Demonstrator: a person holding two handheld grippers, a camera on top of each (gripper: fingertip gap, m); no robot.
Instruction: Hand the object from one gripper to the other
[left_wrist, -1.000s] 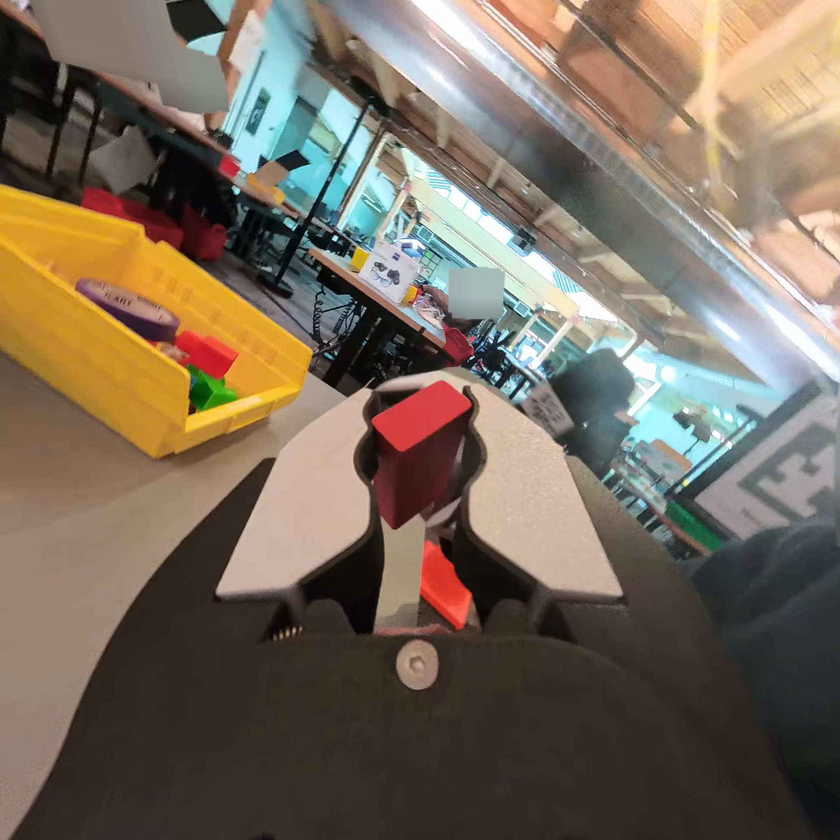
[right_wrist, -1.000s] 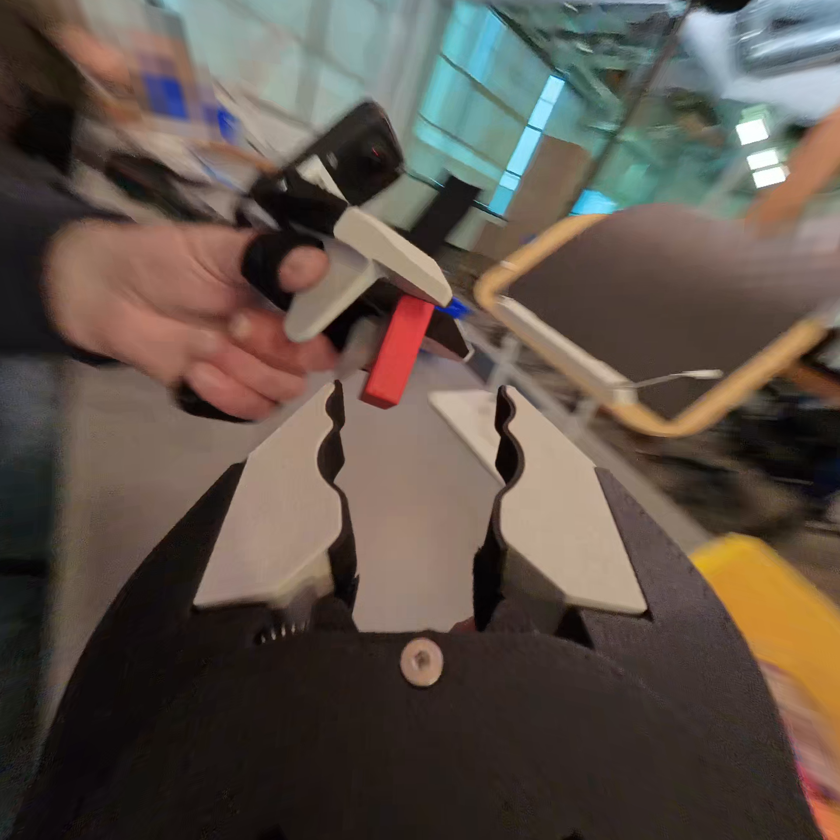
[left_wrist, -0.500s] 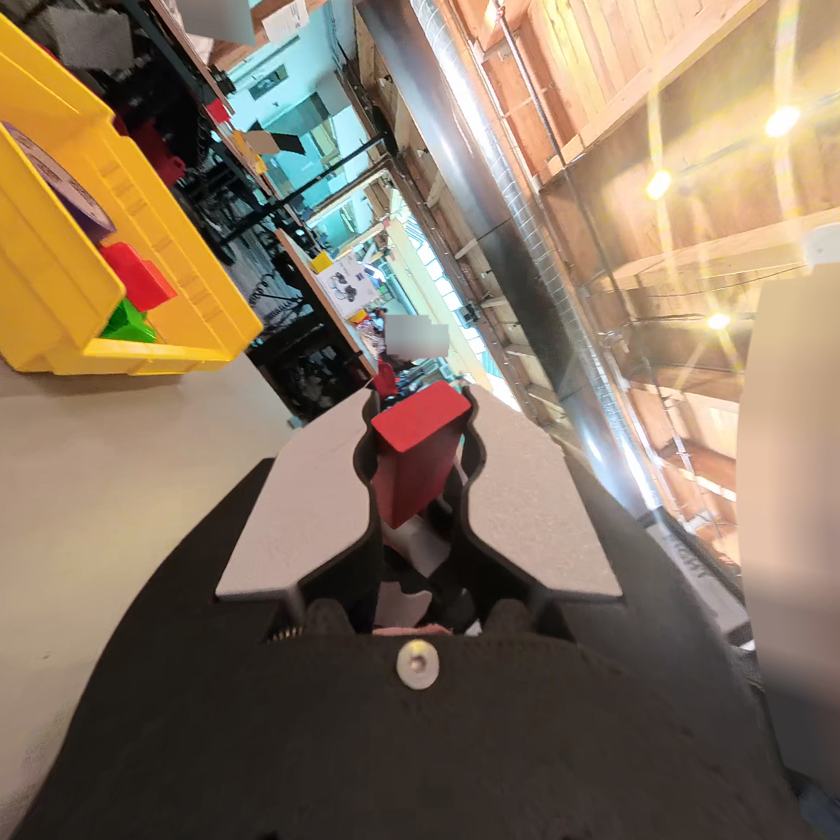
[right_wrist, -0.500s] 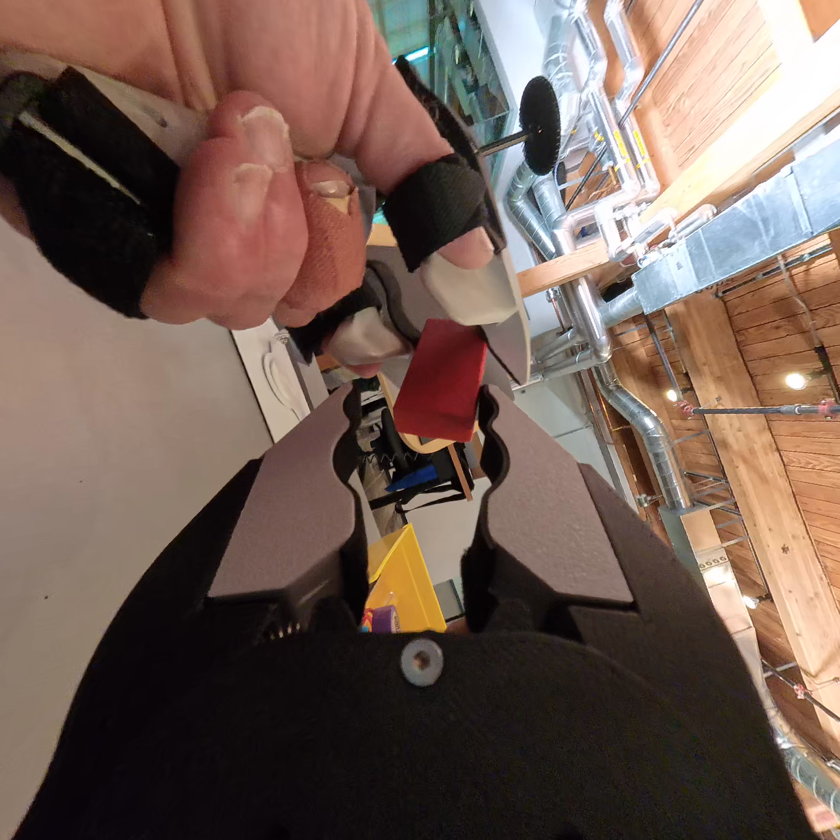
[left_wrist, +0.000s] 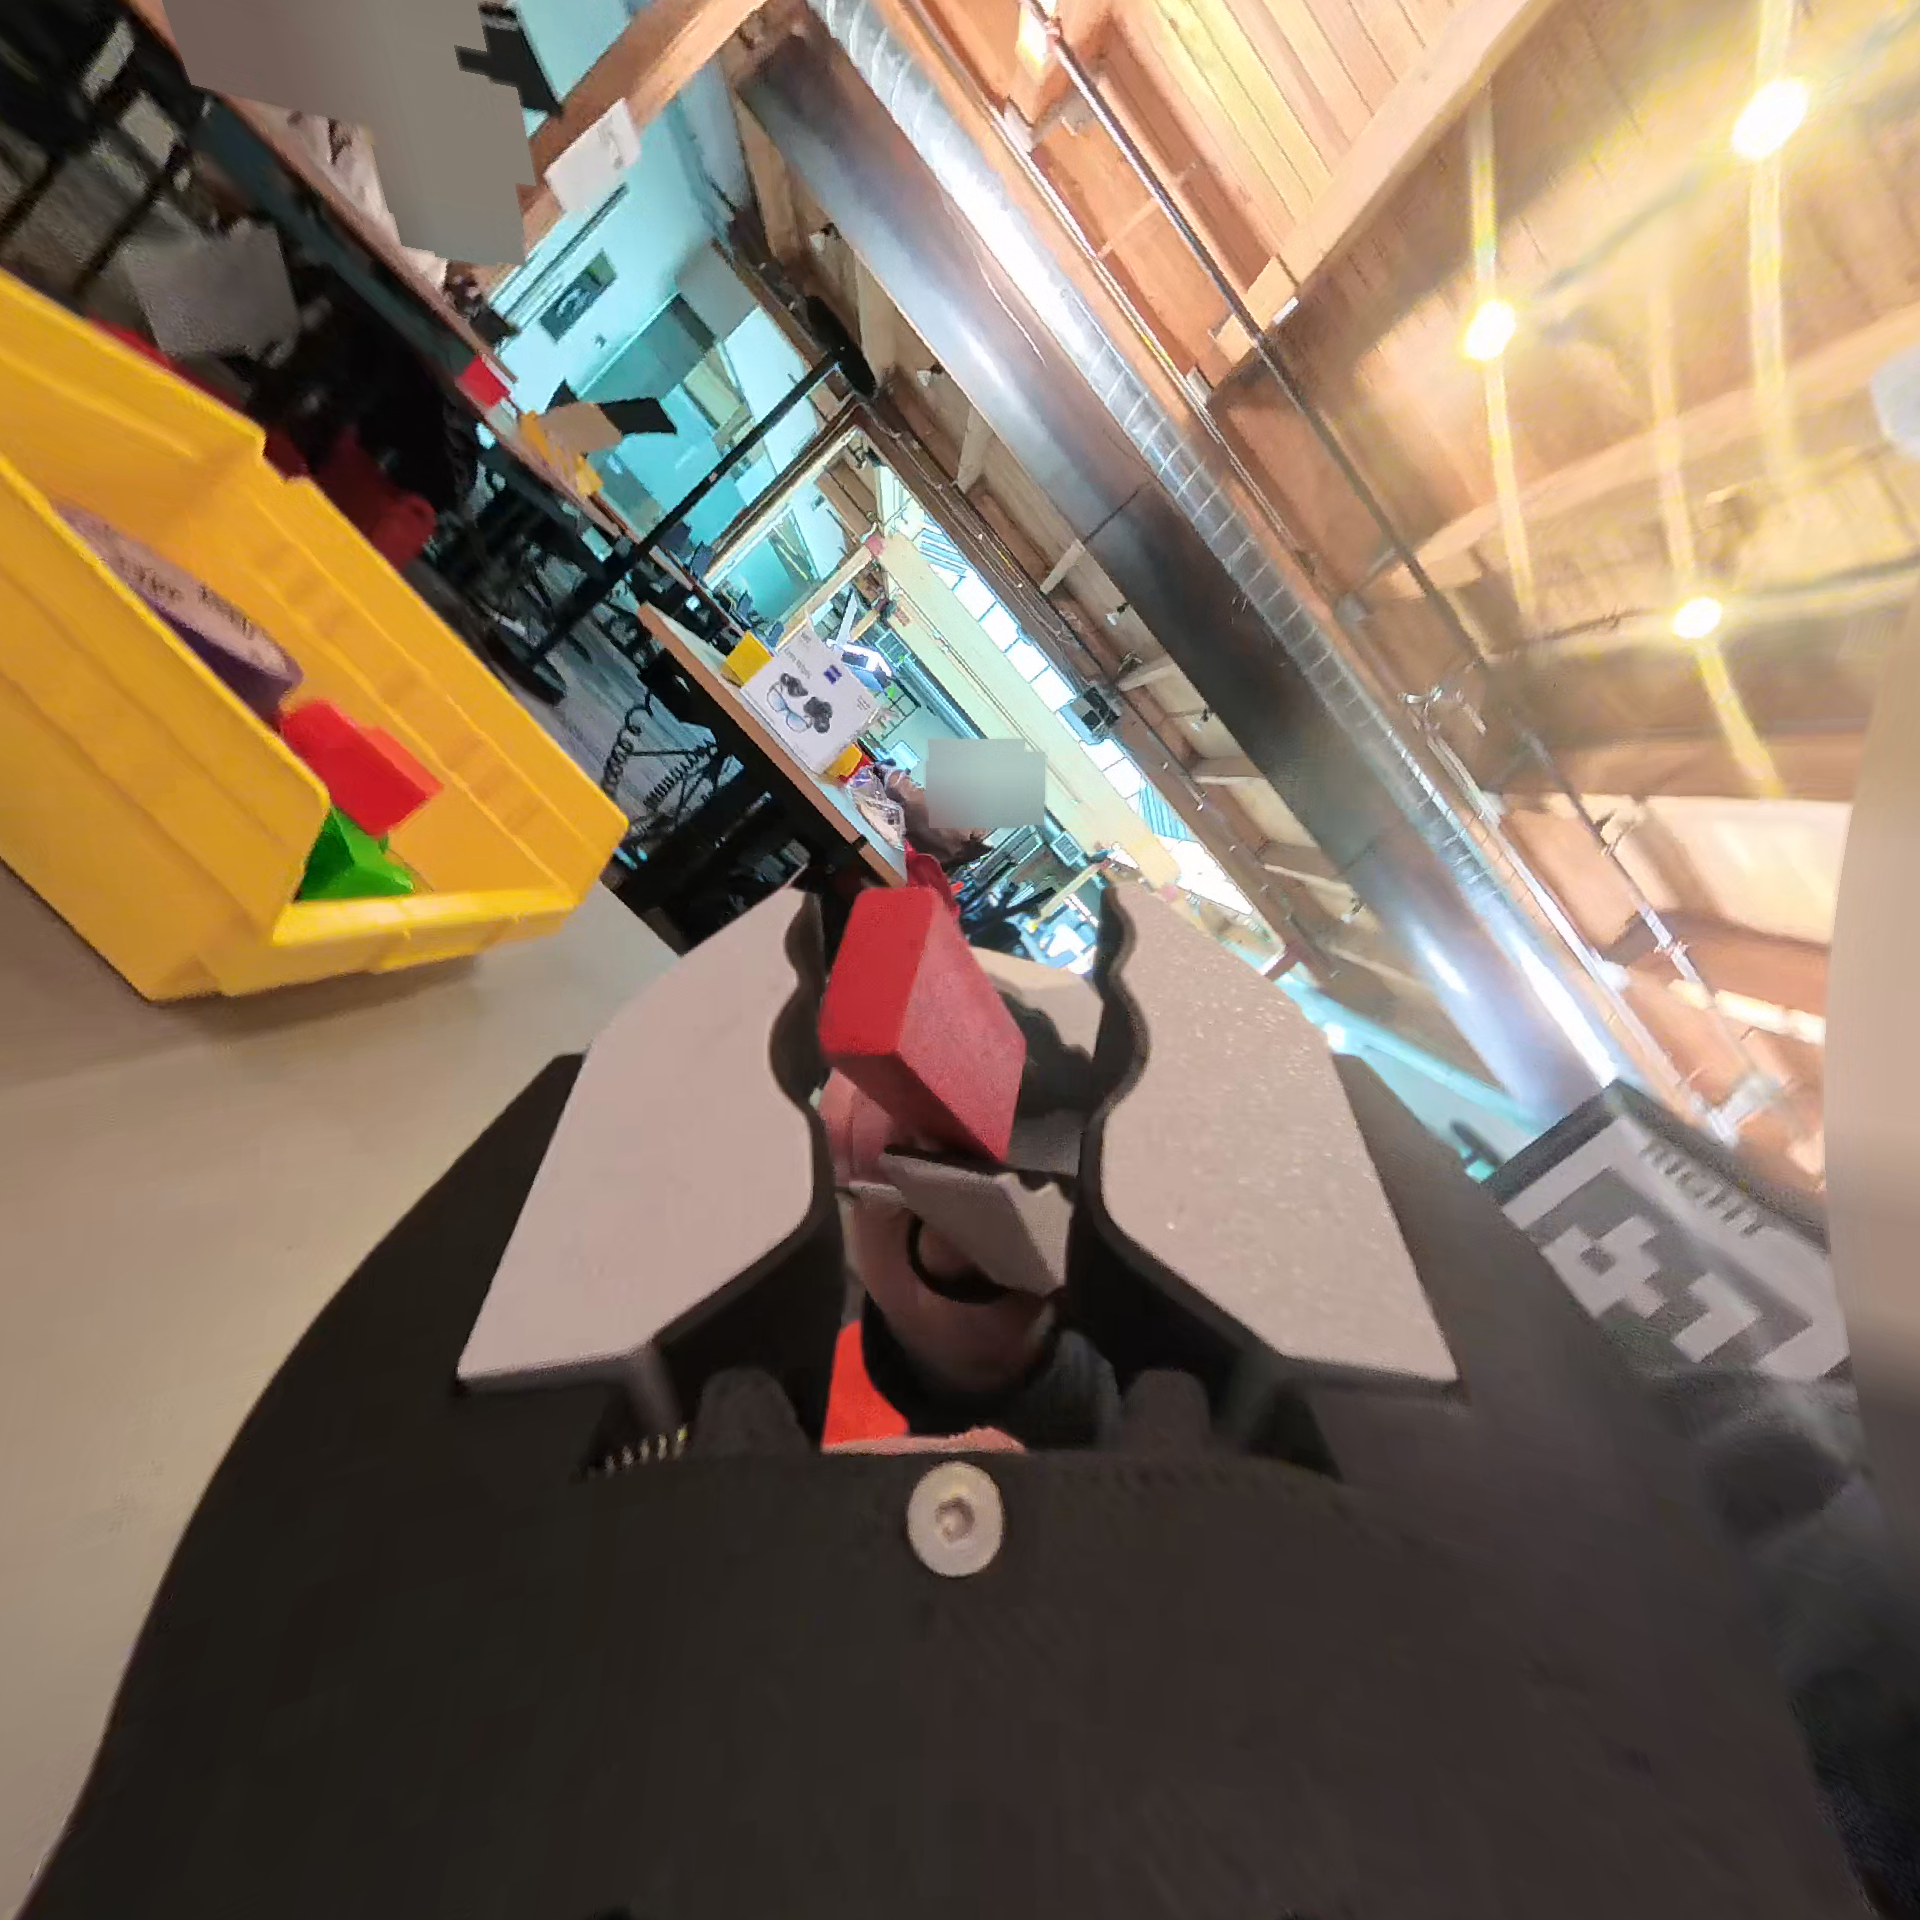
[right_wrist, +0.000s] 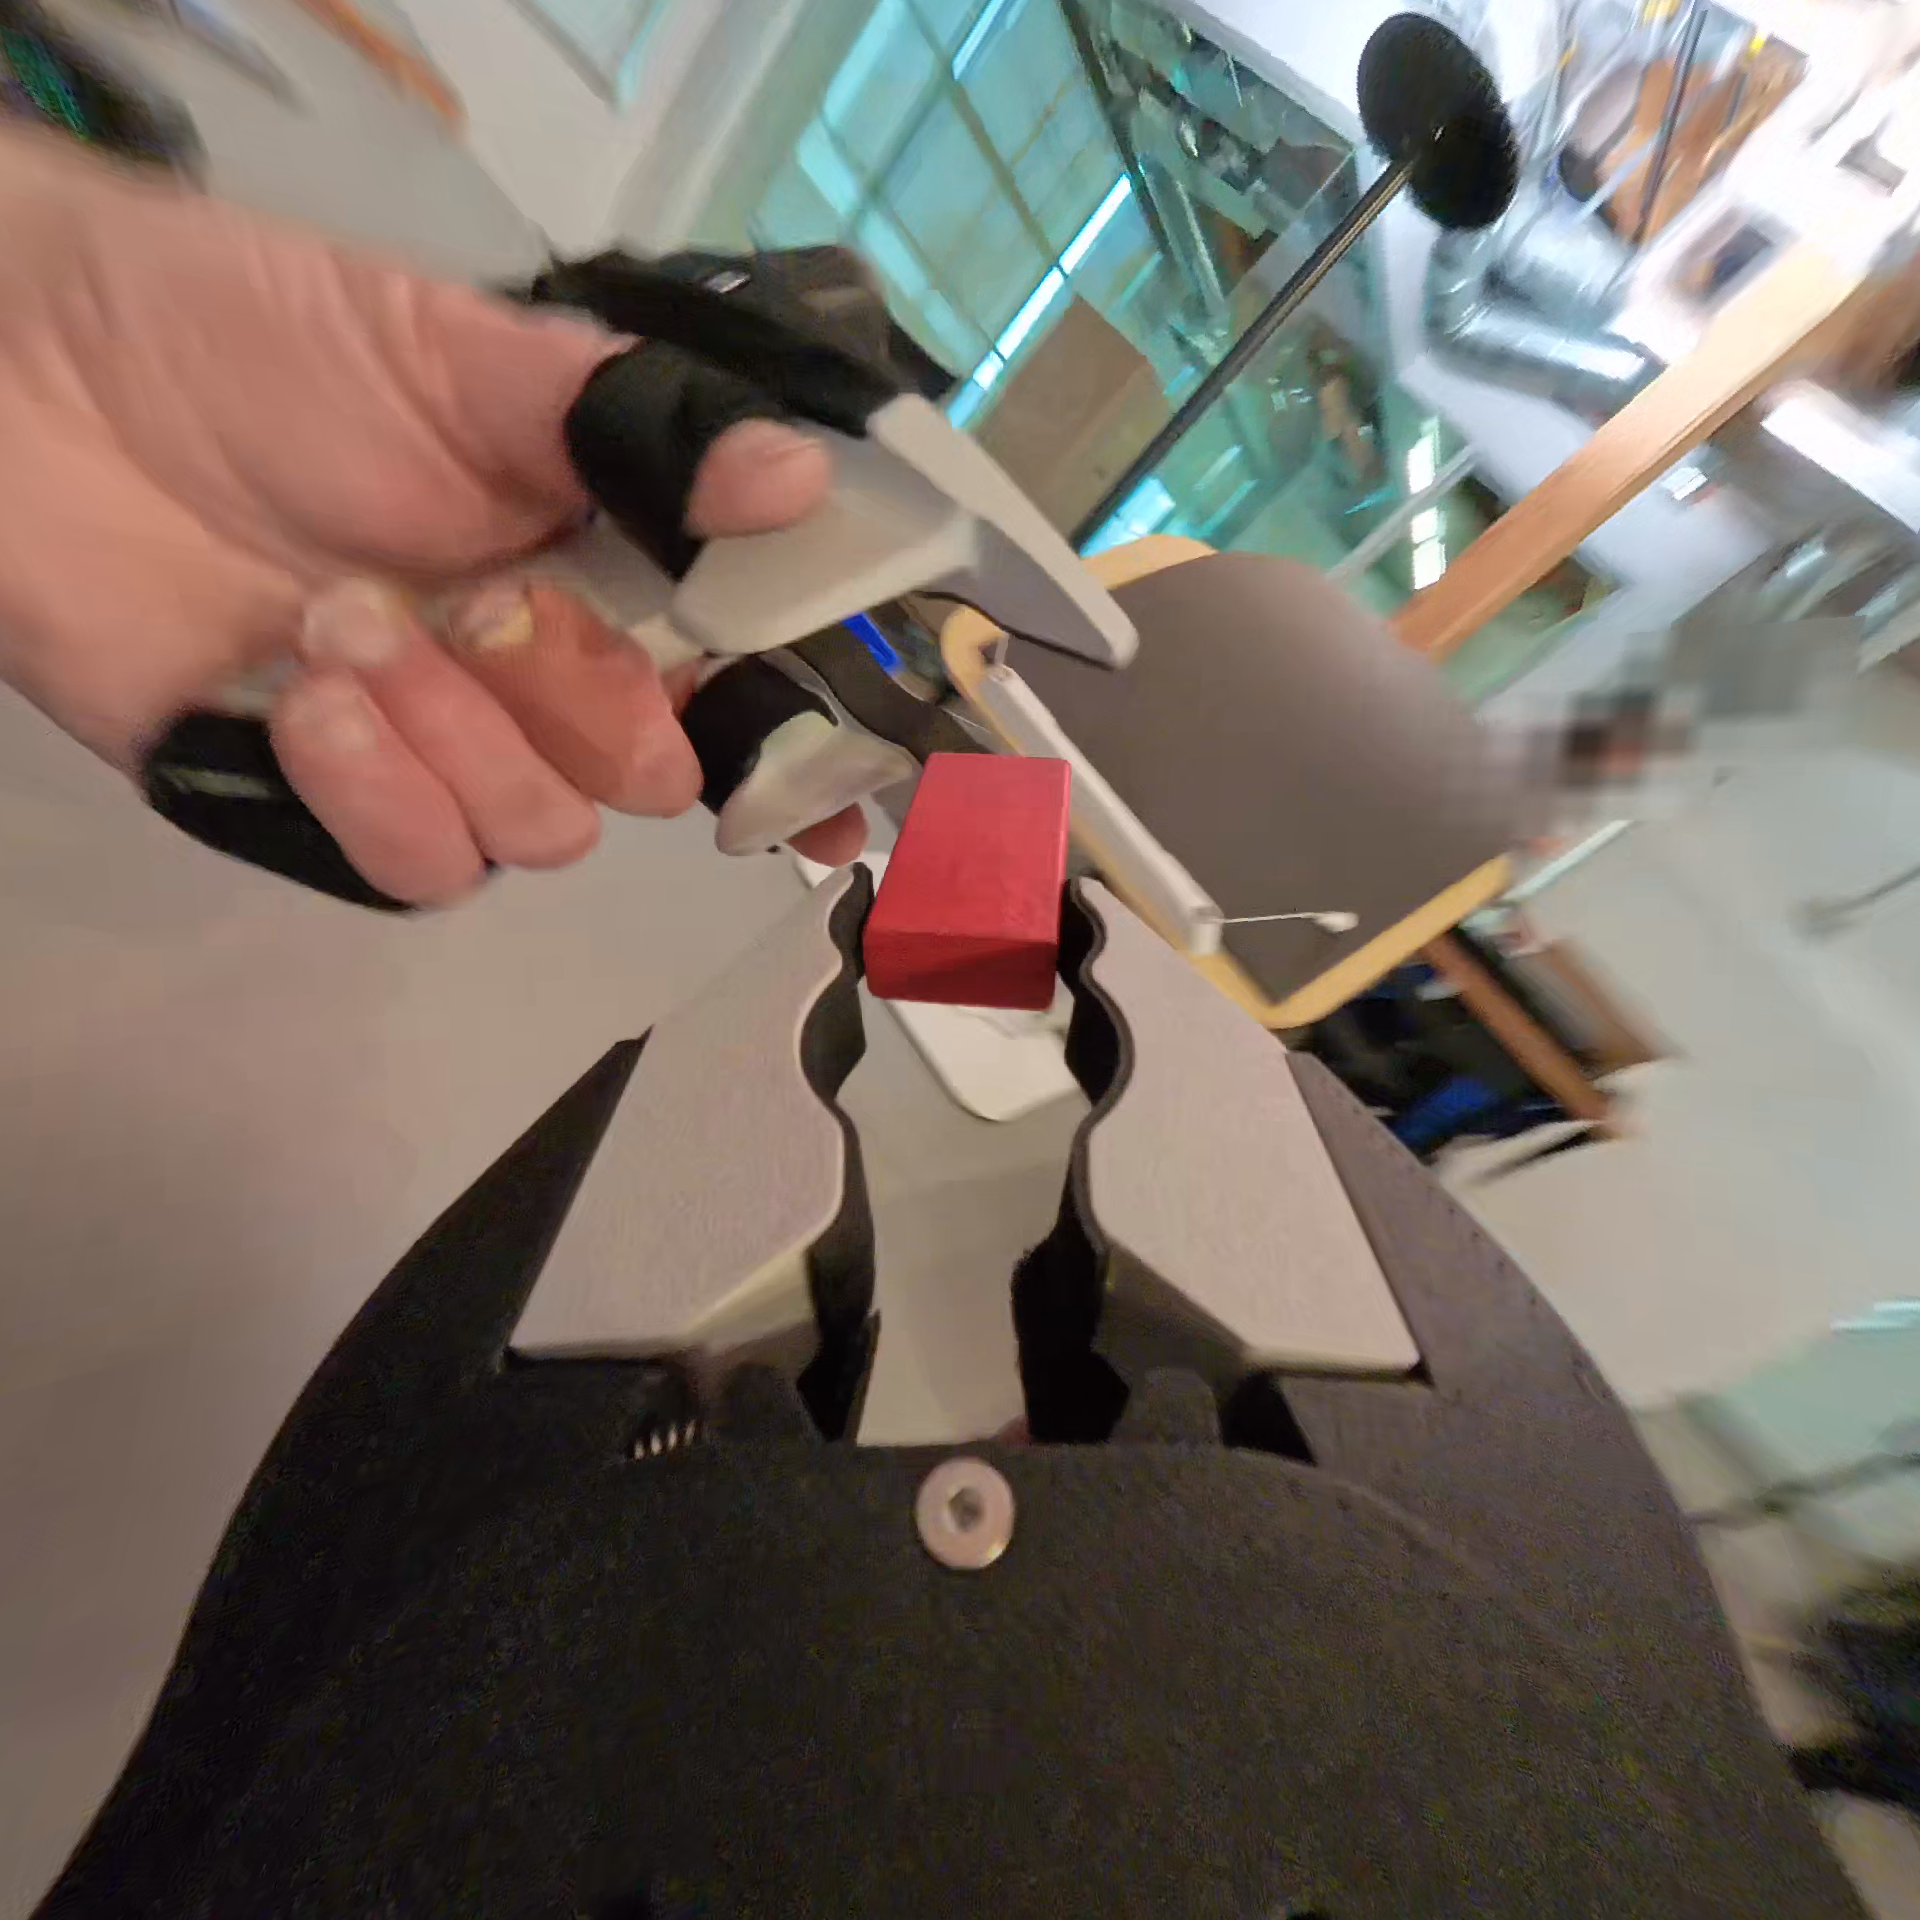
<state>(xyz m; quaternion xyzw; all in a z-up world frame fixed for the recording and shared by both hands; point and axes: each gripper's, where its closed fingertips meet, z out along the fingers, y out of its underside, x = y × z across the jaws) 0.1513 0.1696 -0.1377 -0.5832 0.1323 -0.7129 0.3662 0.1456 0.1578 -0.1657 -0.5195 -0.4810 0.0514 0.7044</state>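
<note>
One red block (right_wrist: 971, 883), clamped at the right tool (right_wrist: 964, 920) tips. Left tool (left_wrist: 956, 925) fingers apart, clear of it. One yellow bin (left_wrist: 416, 920) on the tabletop (left_wrist: 208, 1122).

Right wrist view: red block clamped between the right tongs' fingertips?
Yes. The red block sits pinched between the fingertips of the right tongs, while the left tongs stand open just above it.

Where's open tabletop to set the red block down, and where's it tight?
Free: the grey tabletop between the yellow bin and the left gripper, and the stretch under the hand in the right wrist view. Crowded: the bin, holding a tape roll and red and green blocks, and around the red block in the right gripper, left gripper close above.
</note>
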